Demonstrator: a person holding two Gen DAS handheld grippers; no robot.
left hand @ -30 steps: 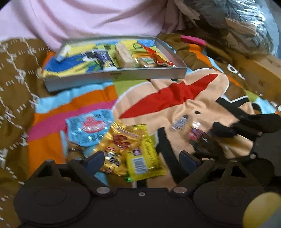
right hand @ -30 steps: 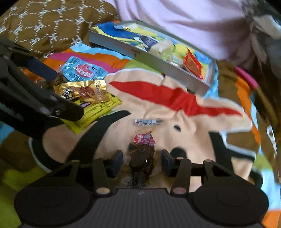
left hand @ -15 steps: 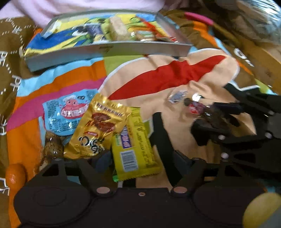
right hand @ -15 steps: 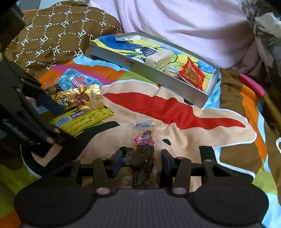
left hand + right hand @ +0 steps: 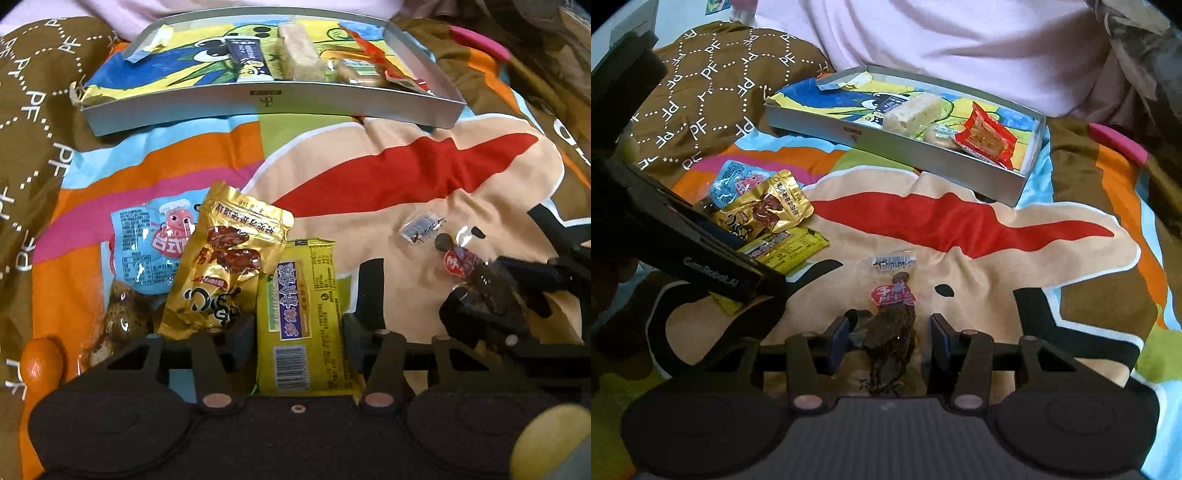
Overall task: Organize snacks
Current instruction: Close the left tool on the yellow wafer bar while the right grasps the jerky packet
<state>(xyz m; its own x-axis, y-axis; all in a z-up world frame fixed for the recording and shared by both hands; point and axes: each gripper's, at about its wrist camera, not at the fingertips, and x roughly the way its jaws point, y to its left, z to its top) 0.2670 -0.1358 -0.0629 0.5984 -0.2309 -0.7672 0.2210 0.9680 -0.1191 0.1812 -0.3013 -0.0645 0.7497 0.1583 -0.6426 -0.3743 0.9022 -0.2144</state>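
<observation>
Four snacks already lie in the grey tray (image 5: 934,157) while, on the bedspread nearer than the tray, the right tongs (image 5: 888,338) gape around a dark jerky packet (image 5: 892,332) and the left tongs (image 5: 299,341) straddle, unclosed, a yellow bar (image 5: 304,317), leaving about five to move

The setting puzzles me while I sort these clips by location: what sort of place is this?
Most likely a bed in a home. The snacks lie on a soft cartoon-print blanket, with a brown "PF"-patterned pillow and rumpled pink bedding behind the gray snack tray.
</observation>
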